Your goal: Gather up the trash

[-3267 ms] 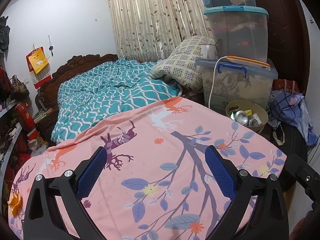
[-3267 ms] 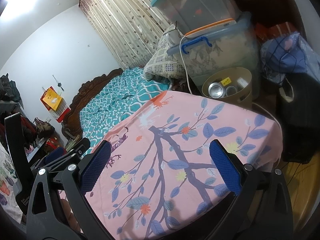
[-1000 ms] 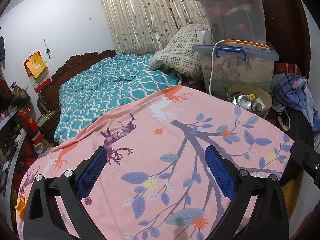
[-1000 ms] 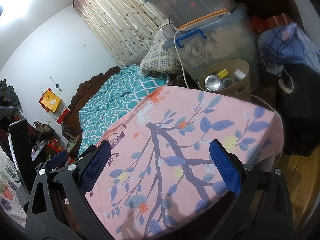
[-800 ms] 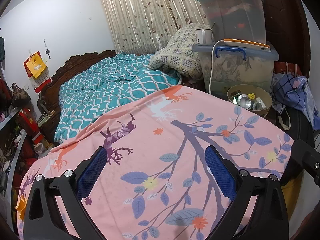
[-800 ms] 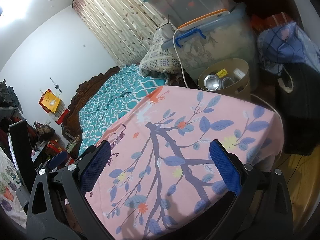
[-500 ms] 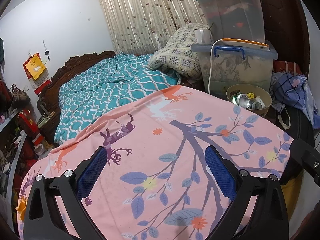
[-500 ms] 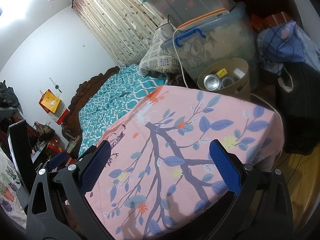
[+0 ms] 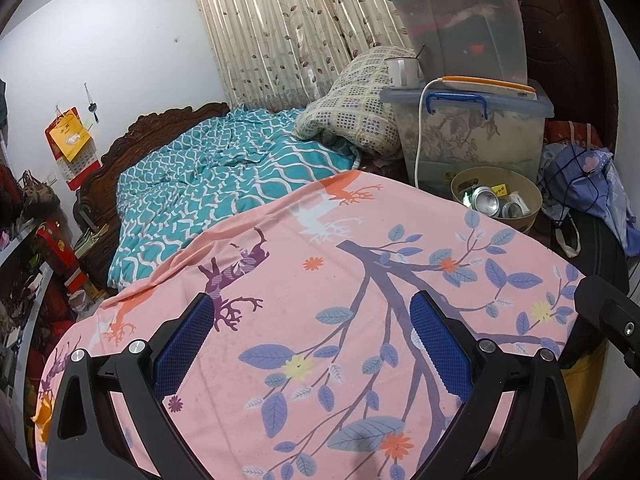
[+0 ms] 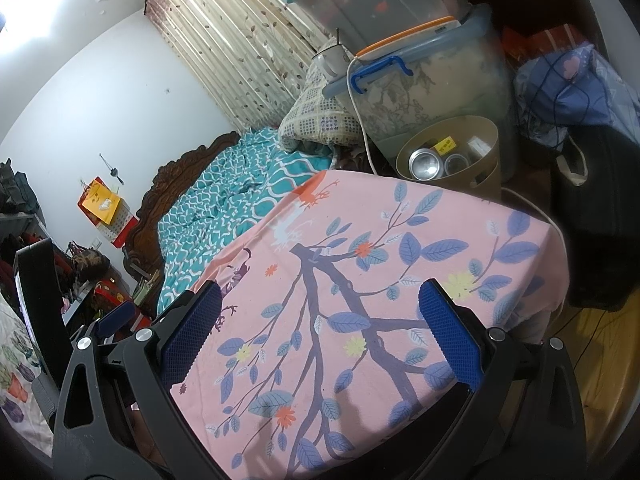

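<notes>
Nothing moved | both hand-held grippers (image 9: 310,340) (image 10: 320,328) apart, empty | can (image 9: 486,203) in bin (image 9: 532,216), end up

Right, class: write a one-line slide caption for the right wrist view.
Open right gripper above a pink leaf-print cloth, facing a tan round bin holding silver drink cans.

Left tongs (image 9: 310,344) gape empty over the pink sheet (image 9: 320,280); cans fill the bin (image 9: 496,188) beyond.

A round tan bin (image 9: 520,224) stands upright on the floor just beyond the far corner of the pink cloth (image 9: 360,280), holding a silver can (image 10: 425,164) lying end-on among other scraps.
</notes>
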Demonstrator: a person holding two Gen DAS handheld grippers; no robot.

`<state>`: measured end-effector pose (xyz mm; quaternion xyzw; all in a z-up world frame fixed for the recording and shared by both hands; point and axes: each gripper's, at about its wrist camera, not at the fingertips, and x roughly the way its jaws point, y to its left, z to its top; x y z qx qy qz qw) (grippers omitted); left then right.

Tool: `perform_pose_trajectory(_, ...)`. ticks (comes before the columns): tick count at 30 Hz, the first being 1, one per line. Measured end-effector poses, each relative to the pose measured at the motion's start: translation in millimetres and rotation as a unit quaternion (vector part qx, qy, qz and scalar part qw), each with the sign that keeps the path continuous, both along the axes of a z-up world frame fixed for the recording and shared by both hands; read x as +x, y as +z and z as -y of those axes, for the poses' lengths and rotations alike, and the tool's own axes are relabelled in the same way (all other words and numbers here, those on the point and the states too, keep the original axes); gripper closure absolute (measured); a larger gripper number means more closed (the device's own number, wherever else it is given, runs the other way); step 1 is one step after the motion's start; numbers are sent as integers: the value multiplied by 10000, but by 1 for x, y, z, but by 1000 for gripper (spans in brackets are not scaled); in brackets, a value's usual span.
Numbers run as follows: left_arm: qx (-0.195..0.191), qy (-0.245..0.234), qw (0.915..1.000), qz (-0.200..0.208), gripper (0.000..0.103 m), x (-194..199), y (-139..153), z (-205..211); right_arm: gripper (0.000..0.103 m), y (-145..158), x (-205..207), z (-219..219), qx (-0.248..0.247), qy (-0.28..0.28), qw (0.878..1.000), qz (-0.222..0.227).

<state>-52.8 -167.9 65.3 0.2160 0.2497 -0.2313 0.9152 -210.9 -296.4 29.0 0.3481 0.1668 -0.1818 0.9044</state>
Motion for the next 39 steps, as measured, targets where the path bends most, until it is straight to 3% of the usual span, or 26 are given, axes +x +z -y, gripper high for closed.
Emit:
perform_pose_trajectory(16,23,-12,10000,1,9,-1,-1,1,5,0,1,1,19,1,10000,-7)
perform_pose_trajectory(24,67,-218,9991,-354,9,5,-12,5,5,-3,0,1,27,-10,10000,-19)
perform_pose_trajectory(39,79,-263,9988,-405,9,7,-13,5,5,-9,-5,-7,92,-60,9999,-55)
